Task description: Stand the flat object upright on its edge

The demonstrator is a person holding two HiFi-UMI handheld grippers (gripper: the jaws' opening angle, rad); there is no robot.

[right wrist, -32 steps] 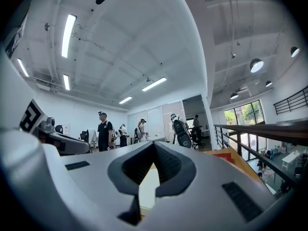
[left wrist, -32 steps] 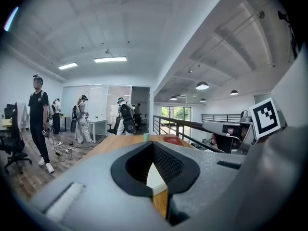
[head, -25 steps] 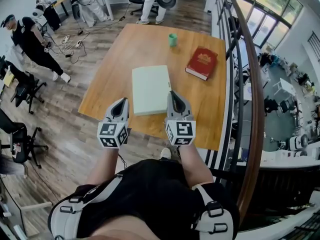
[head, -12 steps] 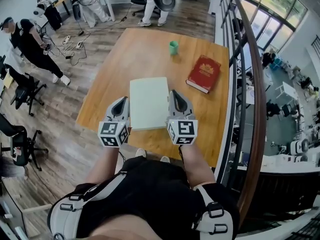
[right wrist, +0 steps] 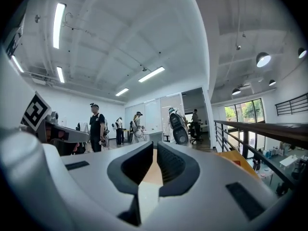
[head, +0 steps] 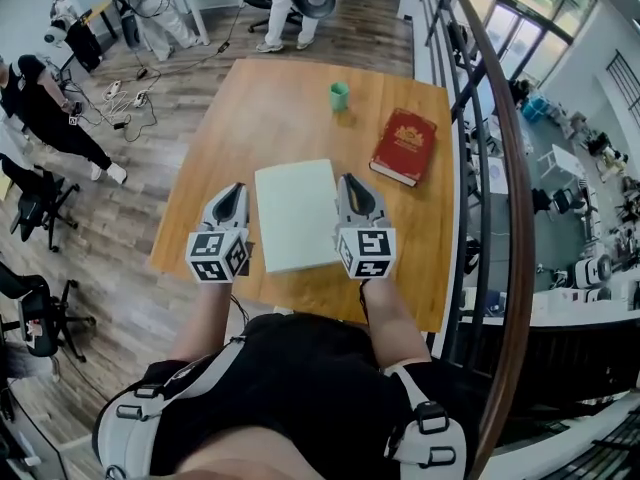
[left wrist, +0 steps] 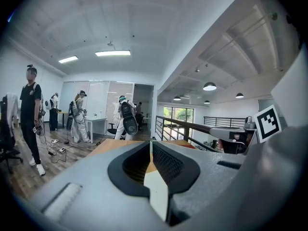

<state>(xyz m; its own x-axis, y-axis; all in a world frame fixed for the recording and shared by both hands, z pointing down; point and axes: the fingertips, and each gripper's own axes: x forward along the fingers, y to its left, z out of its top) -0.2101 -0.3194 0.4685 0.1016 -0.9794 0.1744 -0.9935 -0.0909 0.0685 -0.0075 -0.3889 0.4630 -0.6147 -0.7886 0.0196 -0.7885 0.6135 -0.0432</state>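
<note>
A pale green flat book (head: pixel 295 215) lies flat on the wooden table (head: pixel 260 108), close to its near edge. My left gripper (head: pixel 231 192) hovers by the book's left side, jaws shut with nothing in them. At the book's right side my right gripper (head: pixel 348 182) is also shut and empty. Whether either touches the book I cannot tell. In the left gripper view the left gripper (left wrist: pixel 150 144) points level across the table, its tips together. In the right gripper view the right gripper (right wrist: pixel 155 150) does the same.
A red book (head: pixel 403 146) lies at the table's right side and a green cup (head: pixel 339 96) stands beyond it at the far end. A railing (head: pixel 500 168) runs along the right of the table. Several people (head: pixel 40 108) and office chairs stand on the floor to the left and behind.
Both grippers have moved forward from the table's near edge and now flank the pale green book. The table has come closer in the head view. Both stay shut.
</note>
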